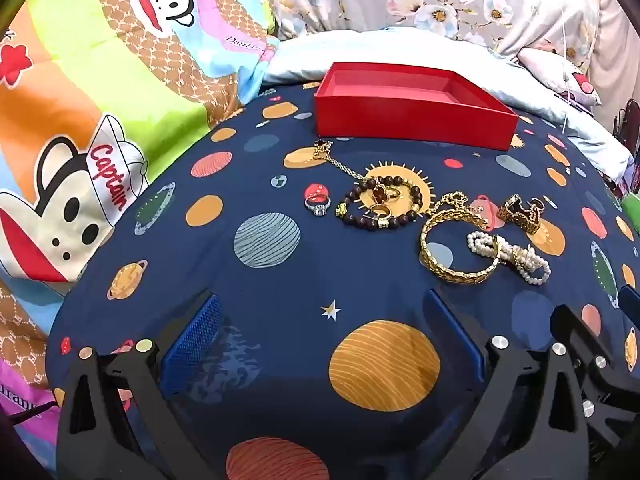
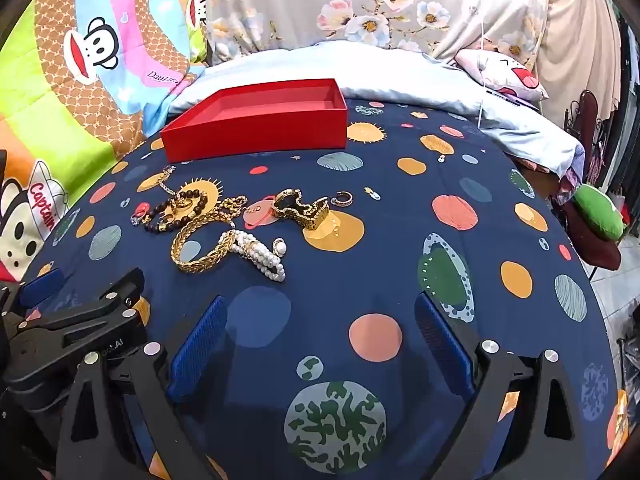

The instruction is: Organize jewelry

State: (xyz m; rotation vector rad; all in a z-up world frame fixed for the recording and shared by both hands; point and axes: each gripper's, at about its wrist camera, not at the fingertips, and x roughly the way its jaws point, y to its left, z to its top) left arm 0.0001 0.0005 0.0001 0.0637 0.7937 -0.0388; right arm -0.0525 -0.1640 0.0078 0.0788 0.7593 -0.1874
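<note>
An empty red box (image 1: 412, 120) (image 2: 256, 128) sits at the far side of the navy planet-print bedspread. In front of it lie a silver ring (image 1: 318, 204), a dark bead bracelet (image 1: 380, 204) (image 2: 176, 212) with gold rings inside it, a gold chain necklace (image 1: 340, 164), a gold bangle (image 1: 456, 248) (image 2: 200, 248), a pearl bracelet (image 1: 512, 256) (image 2: 260, 256), a gold watch (image 1: 520, 212) (image 2: 304, 208) and a small hoop ring (image 2: 343, 198). My left gripper (image 1: 320, 340) is open and empty, short of the jewelry. My right gripper (image 2: 320, 344) is open and empty, just right of the left gripper.
A cartoon monkey quilt (image 1: 100, 100) lies to the left. A pale blue pillow (image 2: 360, 68) and floral cushions (image 2: 380, 4) lie behind the box. The bed's right edge (image 2: 580, 280) drops to a tiled floor, with a green cushion (image 2: 600, 216) beside it.
</note>
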